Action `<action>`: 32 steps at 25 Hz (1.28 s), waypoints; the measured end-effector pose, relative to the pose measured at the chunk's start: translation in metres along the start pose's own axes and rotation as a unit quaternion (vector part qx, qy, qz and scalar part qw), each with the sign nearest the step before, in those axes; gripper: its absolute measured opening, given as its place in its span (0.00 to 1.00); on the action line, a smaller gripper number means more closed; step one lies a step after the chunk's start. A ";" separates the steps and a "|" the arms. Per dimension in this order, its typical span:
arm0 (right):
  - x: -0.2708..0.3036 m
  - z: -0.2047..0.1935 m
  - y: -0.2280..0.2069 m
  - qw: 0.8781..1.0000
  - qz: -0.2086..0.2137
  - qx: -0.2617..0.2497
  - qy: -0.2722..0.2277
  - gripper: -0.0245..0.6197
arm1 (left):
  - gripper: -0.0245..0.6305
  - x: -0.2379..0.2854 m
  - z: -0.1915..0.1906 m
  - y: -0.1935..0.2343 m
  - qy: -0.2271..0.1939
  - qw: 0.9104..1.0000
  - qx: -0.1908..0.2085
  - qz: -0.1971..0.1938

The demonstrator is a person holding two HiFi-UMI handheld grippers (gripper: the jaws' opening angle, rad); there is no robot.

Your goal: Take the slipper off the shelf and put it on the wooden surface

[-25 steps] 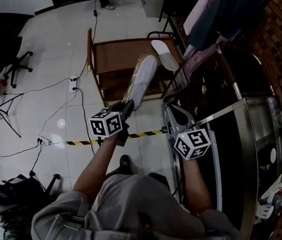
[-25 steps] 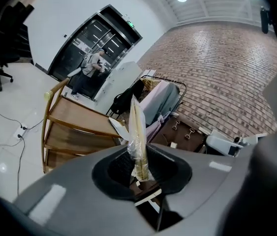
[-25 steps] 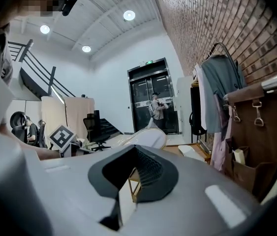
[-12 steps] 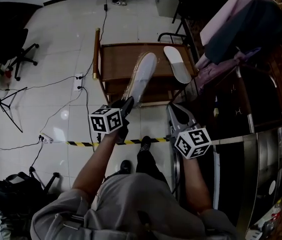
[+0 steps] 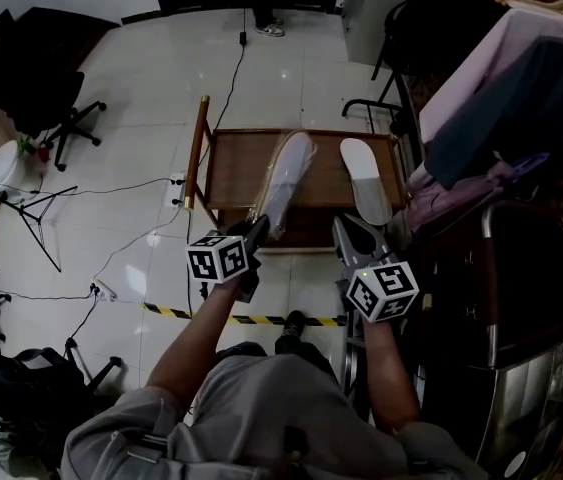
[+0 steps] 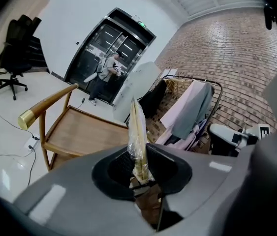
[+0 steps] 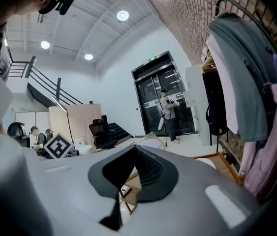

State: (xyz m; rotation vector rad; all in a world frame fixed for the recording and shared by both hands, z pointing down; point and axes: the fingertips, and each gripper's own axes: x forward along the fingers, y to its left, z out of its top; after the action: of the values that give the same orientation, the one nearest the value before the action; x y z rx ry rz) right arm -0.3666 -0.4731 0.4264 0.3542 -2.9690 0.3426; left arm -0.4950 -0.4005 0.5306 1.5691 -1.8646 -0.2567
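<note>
My left gripper [image 5: 257, 230] is shut on the heel end of a long pale slipper in clear plastic wrap [image 5: 286, 178]. The slipper reaches forward over the wooden chair seat [image 5: 236, 173]. In the left gripper view the wrapped slipper [image 6: 137, 132] stands edge-on between the pads of the left gripper [image 6: 139, 168], with the wooden seat [image 6: 86, 132] below and ahead. A second white slipper [image 5: 365, 178] lies flat on the right half of the seat. My right gripper [image 5: 349, 230] hovers just short of the seat's front edge; its jaws [image 7: 132, 173] are together with nothing in them.
A clothes rack with pink and grey garments [image 5: 501, 98] stands to the right of the chair. A dark metal shelf [image 5: 506, 298] is at my right. Cables and yellow-black tape [image 5: 251, 318] cross the tiled floor. An office chair [image 5: 46, 78] stands far left. A person [image 6: 104, 73] stands by the glass doors.
I have stepped away from the shelf and closer to the wooden chair. The left gripper has kept hold of the wrapped slipper, which now reaches further over the seat.
</note>
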 end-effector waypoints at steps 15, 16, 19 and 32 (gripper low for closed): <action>0.058 -0.024 -0.040 0.997 -0.025 0.010 0.066 0.04 | 0.14 0.108 -0.006 0.087 0.016 0.998 -0.048 0.048; 0.060 -0.024 -0.042 0.997 -0.030 0.009 0.070 0.04 | 0.14 0.115 -0.008 0.095 0.023 0.997 -0.048 0.056; 0.066 -0.023 -0.048 0.996 -0.045 0.007 0.075 0.04 | 0.14 0.132 -0.012 0.108 0.042 0.995 -0.048 0.070; 0.082 -0.027 -0.057 0.995 -0.062 0.012 0.082 0.04 | 0.51 0.146 -0.045 0.140 0.093 0.988 0.024 0.120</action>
State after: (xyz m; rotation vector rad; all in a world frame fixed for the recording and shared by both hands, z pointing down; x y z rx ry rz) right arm -0.4289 -0.5383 0.4768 0.4871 -2.7695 0.3731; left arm -0.5861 -0.4886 0.6950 1.3338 -1.9009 0.0420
